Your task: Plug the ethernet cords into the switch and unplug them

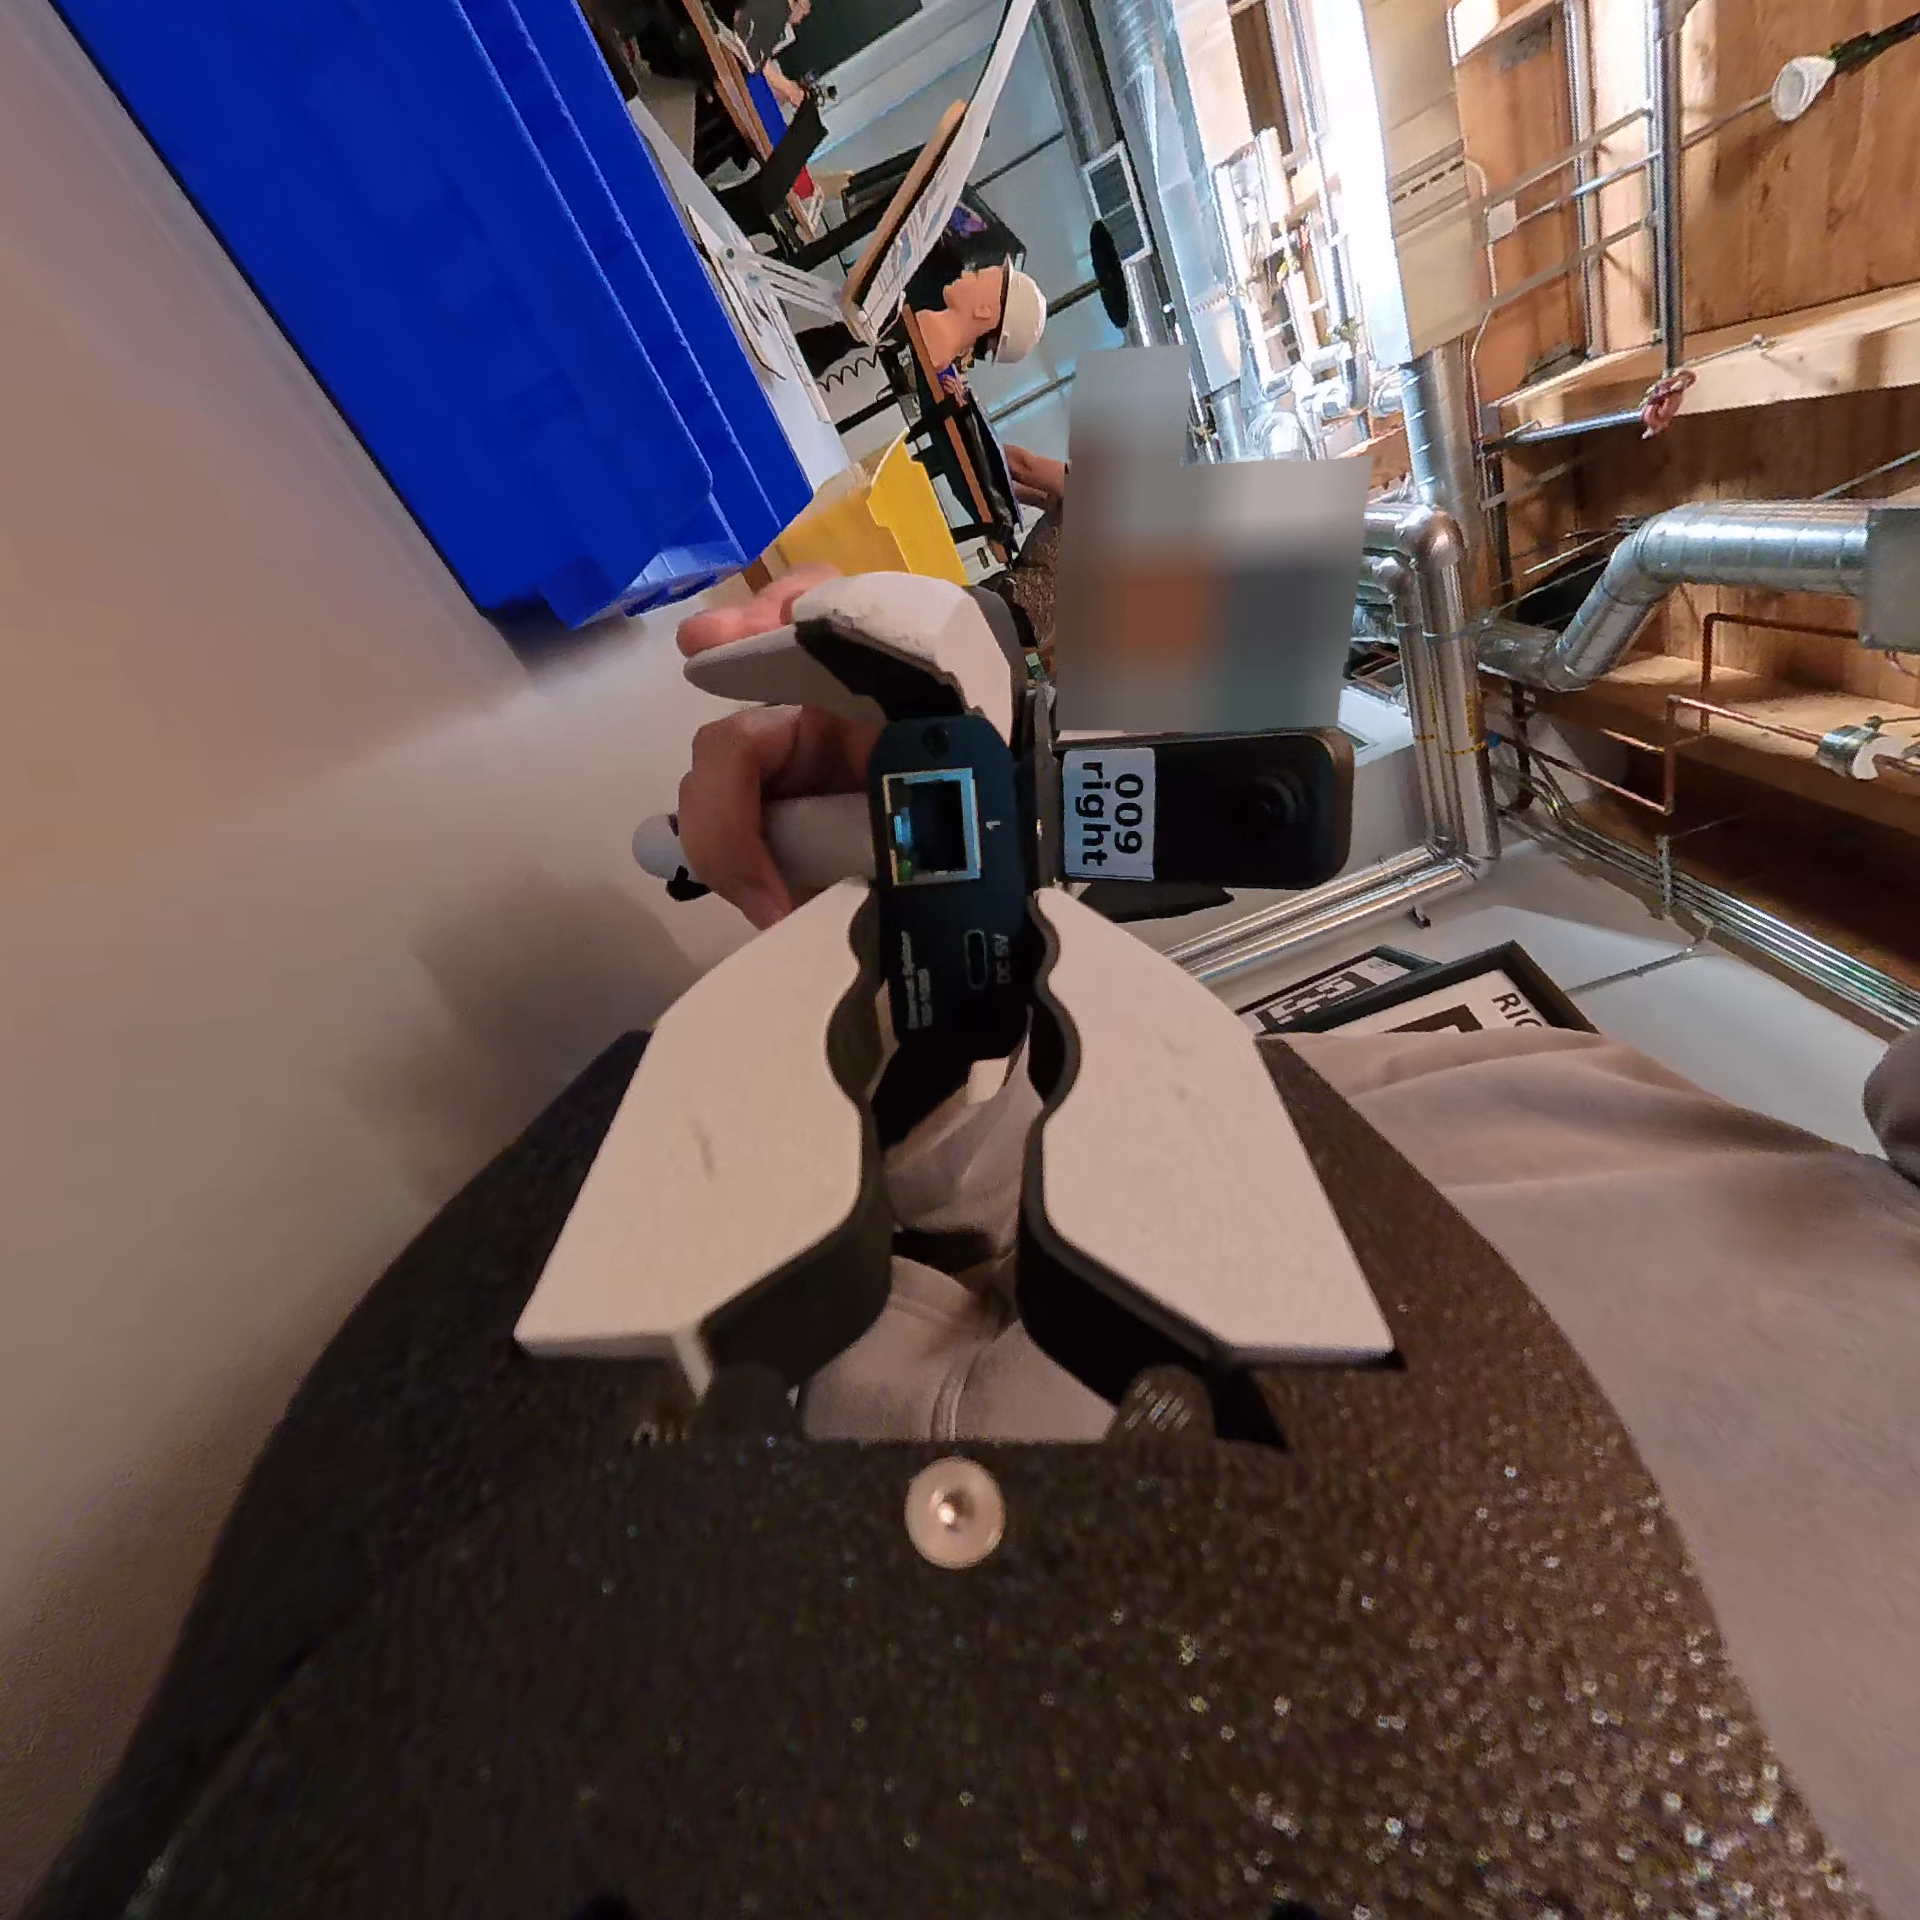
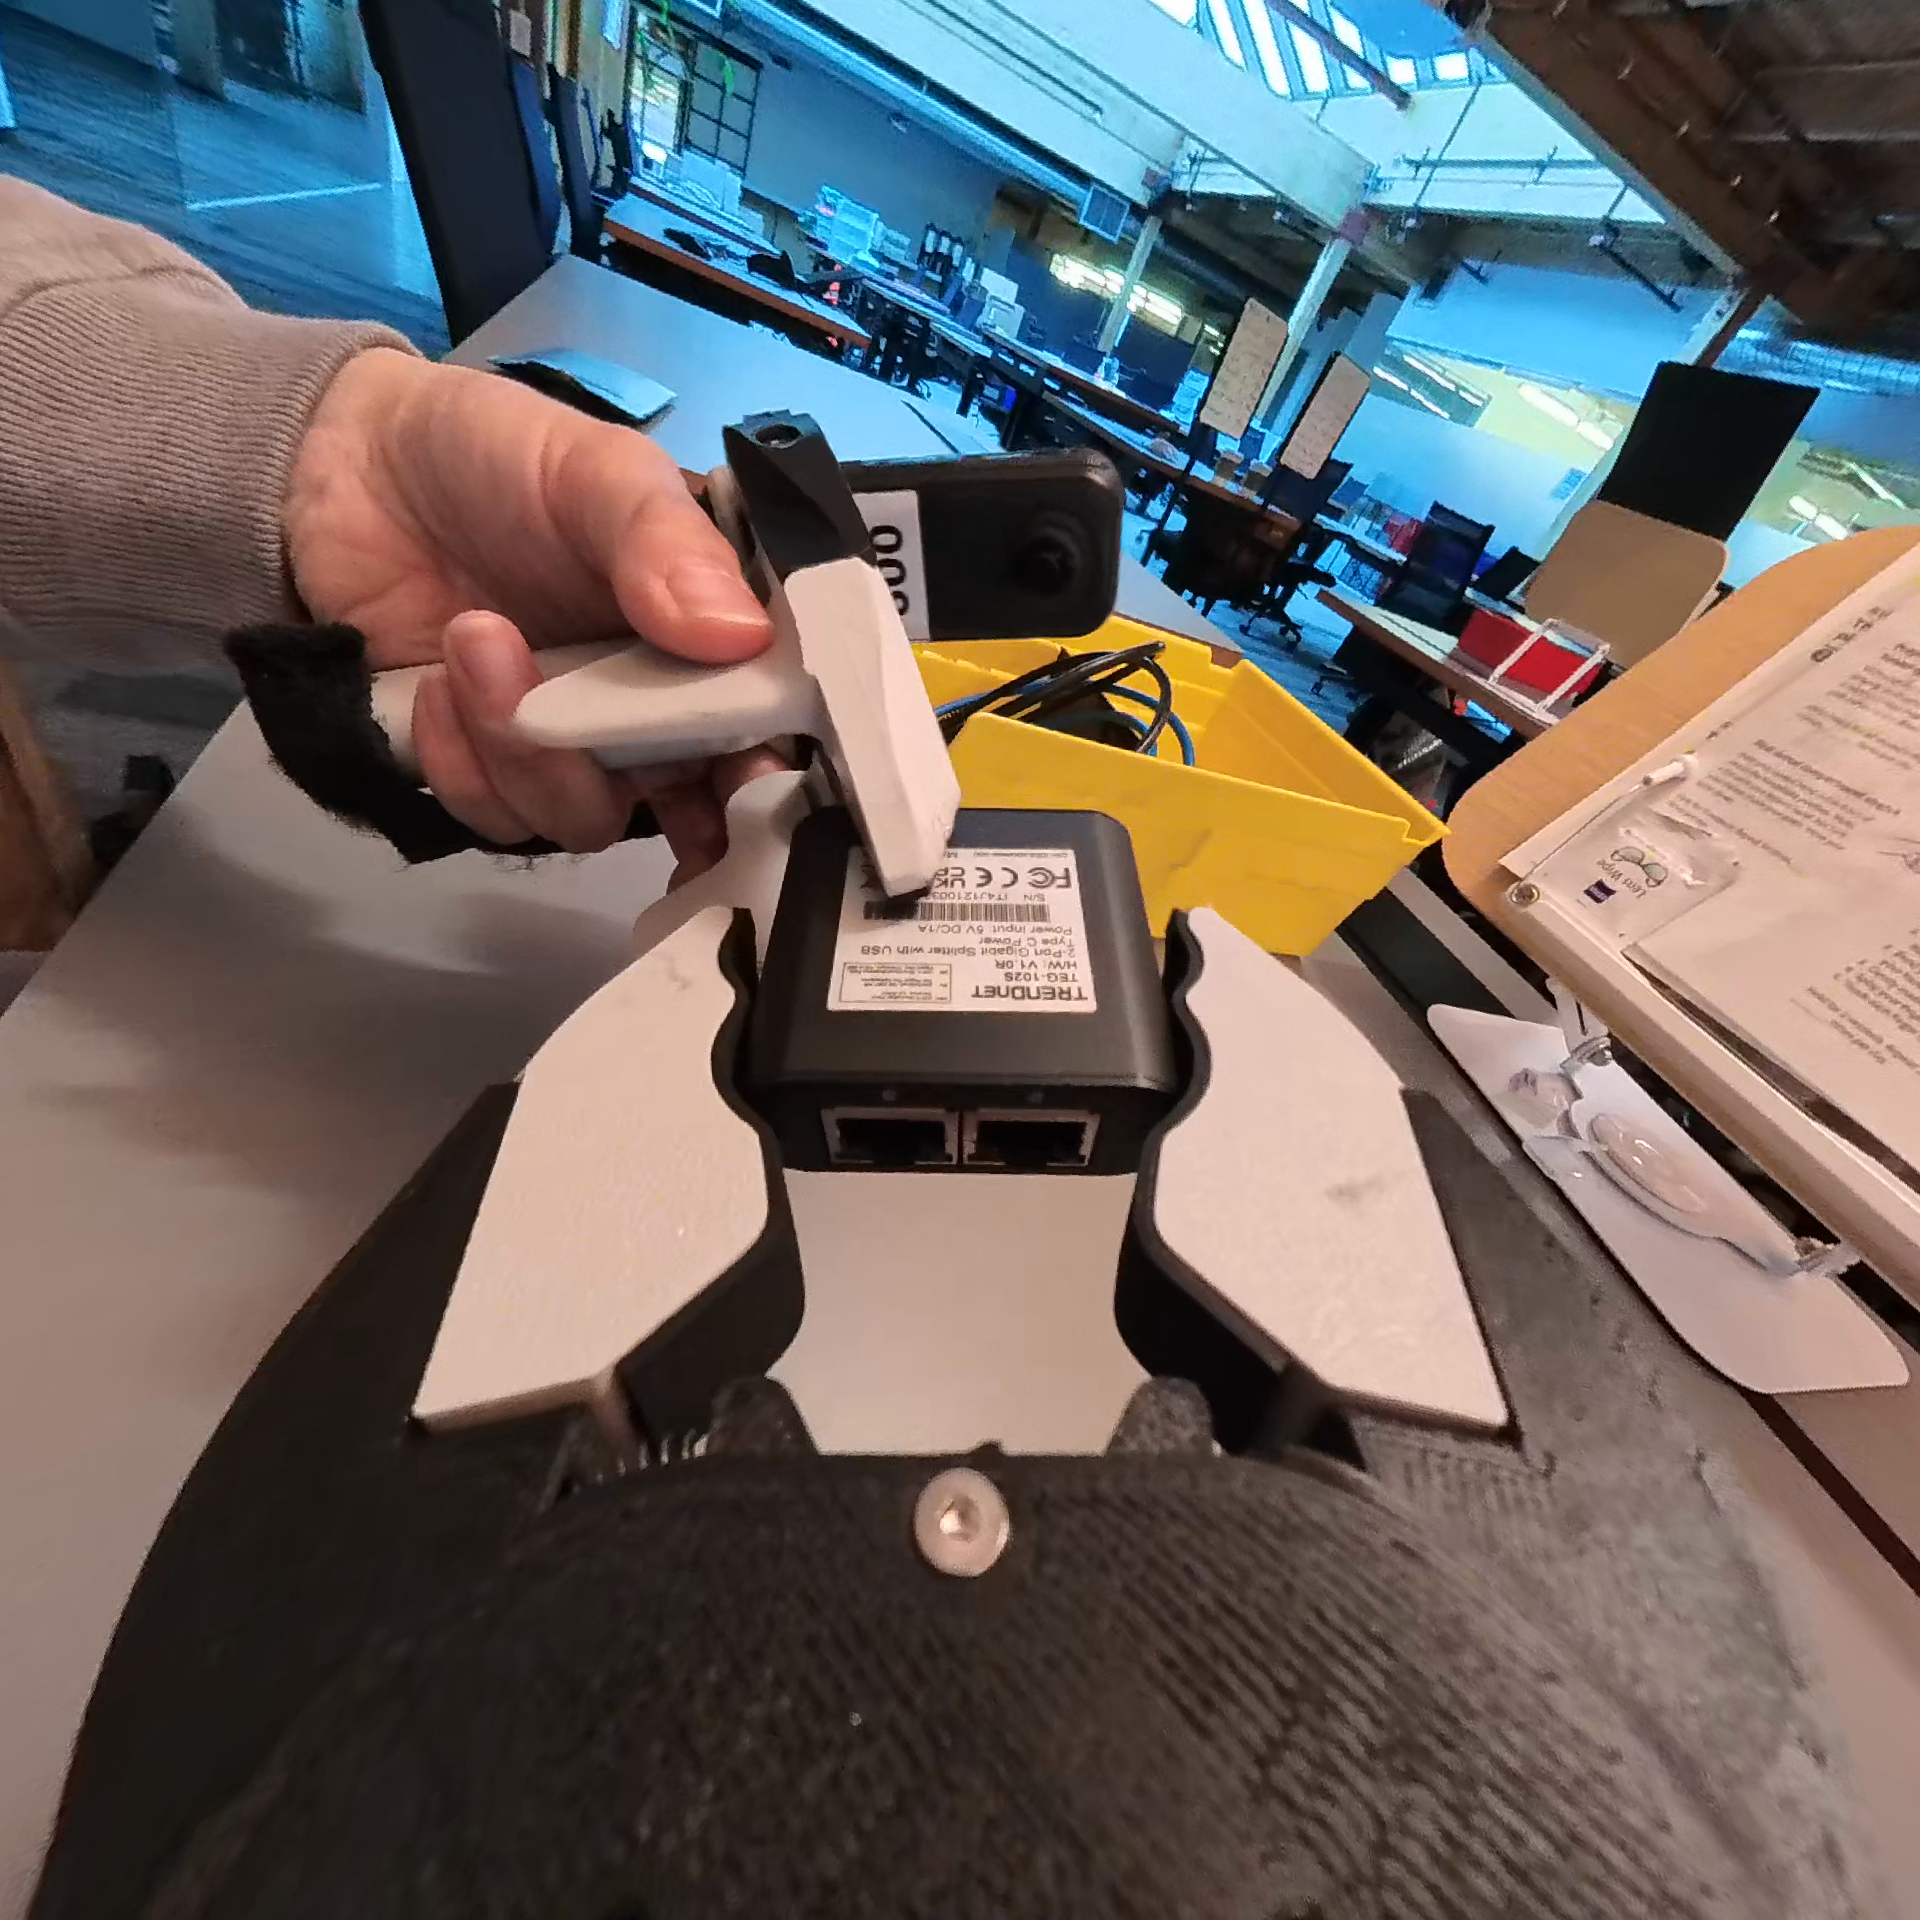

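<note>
A small black switch (image 2: 956, 1029) is held in the air between both grippers, label side up. My right gripper (image 2: 961, 935) is shut on its two sides, and two empty ethernet ports (image 2: 961, 1138) face this camera. My left gripper (image 1: 951, 935) is shut on its flat faces at the other end, where one empty port (image 1: 932, 826) shows on the switch (image 1: 940, 904). The left gripper's fingers (image 2: 883, 748) show in the right wrist view, held by a hand (image 2: 499, 540). Black and blue ethernet cords (image 2: 1091, 691) lie coiled in a yellow bin (image 2: 1226, 831), unplugged.
The grey table (image 2: 208, 1039) lies below. A wooden document stand with papers (image 2: 1714, 831) stands at the right on a white base (image 2: 1683, 1278). A blue bin (image 1: 436, 312) sits next to the yellow bin (image 1: 873, 520). A beige sleeve (image 1: 1507, 1299) is close by. My left and right fingertips are right by each other.
</note>
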`<state>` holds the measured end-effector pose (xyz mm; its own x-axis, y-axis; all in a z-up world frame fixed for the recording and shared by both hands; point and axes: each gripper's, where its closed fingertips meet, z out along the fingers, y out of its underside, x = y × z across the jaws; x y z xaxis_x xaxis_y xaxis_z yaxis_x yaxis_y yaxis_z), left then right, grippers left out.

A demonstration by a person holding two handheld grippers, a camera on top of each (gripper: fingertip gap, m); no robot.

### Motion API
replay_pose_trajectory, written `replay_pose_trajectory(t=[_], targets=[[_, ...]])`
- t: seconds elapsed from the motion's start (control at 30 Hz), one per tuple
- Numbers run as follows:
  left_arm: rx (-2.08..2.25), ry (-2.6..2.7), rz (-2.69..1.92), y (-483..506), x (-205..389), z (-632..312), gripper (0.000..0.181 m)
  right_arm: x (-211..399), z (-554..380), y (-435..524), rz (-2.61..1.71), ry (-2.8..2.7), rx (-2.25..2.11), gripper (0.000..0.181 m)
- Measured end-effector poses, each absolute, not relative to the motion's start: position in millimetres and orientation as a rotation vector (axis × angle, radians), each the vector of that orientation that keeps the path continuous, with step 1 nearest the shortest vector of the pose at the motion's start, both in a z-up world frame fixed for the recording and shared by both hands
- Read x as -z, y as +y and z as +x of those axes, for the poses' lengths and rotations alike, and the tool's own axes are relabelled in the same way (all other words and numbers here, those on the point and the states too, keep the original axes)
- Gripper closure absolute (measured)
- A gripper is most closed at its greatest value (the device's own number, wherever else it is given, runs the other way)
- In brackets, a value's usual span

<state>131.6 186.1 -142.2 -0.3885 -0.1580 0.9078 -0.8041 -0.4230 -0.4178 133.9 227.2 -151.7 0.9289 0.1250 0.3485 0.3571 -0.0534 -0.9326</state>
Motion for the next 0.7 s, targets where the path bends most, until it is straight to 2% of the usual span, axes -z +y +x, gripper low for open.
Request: replay_pose_trajectory(t=[0.33,0.53,0.6,0.7], targets=[[-1.926,-1.352,1.388,187.4,145.5,134.2,0.155,152.9,132.6,227.3,-1.631,-0.319,0.074,0.107],[-2.057,-1.816,1.528,229.2,136.8,136.7,0.151,159.8,150.4,208.8,-1.618,-0.233,0.038,0.107],[-2.021,-2.056,1.718,272.7,134.5,140.1,0.147,159.4,154.3,197.4,-1.613,-0.216,0.029,0.107],[-1.597,-2.404,2.261,376.1,150.7,144.2,0.138,160.3,160.0,183.7,-1.613,-0.194,0.056,0.107]])
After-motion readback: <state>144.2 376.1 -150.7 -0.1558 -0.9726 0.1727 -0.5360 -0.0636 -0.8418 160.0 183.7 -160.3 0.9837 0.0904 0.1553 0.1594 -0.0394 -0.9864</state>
